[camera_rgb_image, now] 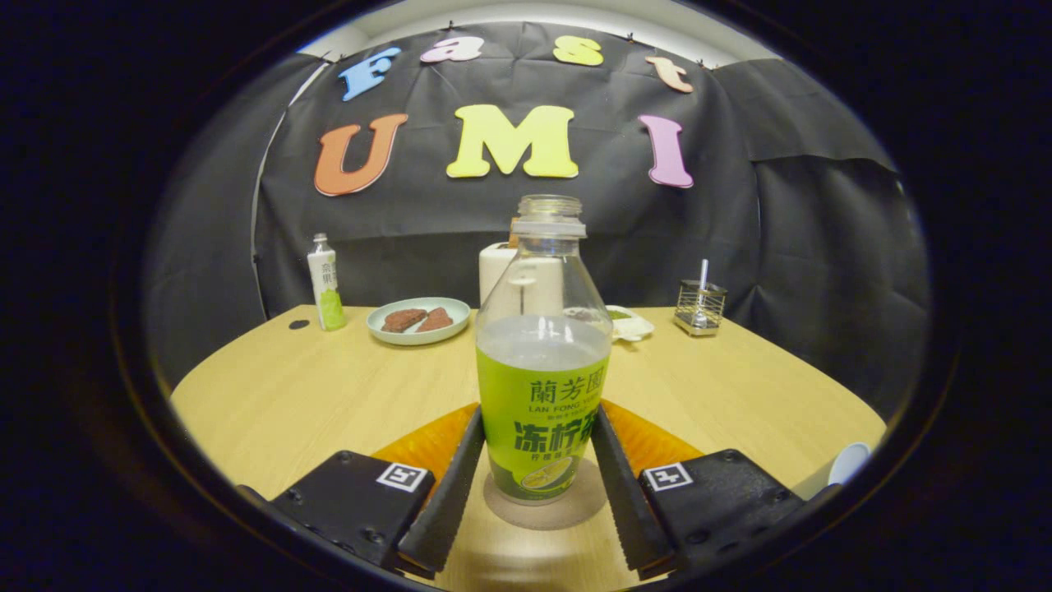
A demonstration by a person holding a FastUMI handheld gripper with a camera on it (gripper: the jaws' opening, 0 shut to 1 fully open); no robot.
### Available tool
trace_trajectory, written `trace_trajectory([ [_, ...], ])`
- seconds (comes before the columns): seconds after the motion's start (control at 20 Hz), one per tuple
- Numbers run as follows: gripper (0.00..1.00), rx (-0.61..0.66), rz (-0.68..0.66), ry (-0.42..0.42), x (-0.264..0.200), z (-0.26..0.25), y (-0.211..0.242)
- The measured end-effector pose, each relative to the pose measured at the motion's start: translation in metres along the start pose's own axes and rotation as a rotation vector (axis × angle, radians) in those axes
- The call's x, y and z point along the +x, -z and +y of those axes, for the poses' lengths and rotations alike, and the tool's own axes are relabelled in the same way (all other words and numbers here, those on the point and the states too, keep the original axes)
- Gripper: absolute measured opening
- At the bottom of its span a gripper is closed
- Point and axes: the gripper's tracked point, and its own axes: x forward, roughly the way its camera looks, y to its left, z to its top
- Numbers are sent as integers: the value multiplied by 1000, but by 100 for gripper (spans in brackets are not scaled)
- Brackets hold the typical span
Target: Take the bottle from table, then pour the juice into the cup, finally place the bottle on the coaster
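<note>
The bottle (542,362) is seen standing upright on a round coaster (544,503), its cap off and its liquid level sitting just above the green label, so the last step of the task, the setting down on the coaster, is judged to be the one in hand. The claw (538,493) is seen with its two serrated fingers (448,493) flanking the lower part of the bottle, one on each side; the pads lie against or just beside the label, and whether they press on it or have just let go cannot be told. The bottle thus stands between the fingers, centred, with its base planted on the coaster and the coaster lying on the bench (271,395). If a grip is held, an opening of the fingers is called for next, followed by a straight withdrawal, so that the bottle is not nudged or tipped. The rim of a white cup (848,462) is glimpsed beside the right finger block, well apart from the bottle.
</note>
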Motion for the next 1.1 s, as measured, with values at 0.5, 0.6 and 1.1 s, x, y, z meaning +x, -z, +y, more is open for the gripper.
trace_trajectory([
  [0.5, 94, -39, -18, -19, -15, 3, -5],
  [0.6, 95, -51, -26, -25, -24, 3, -7],
  [1.1, 100, -75, -108, 12, -150, -21, -8],
])
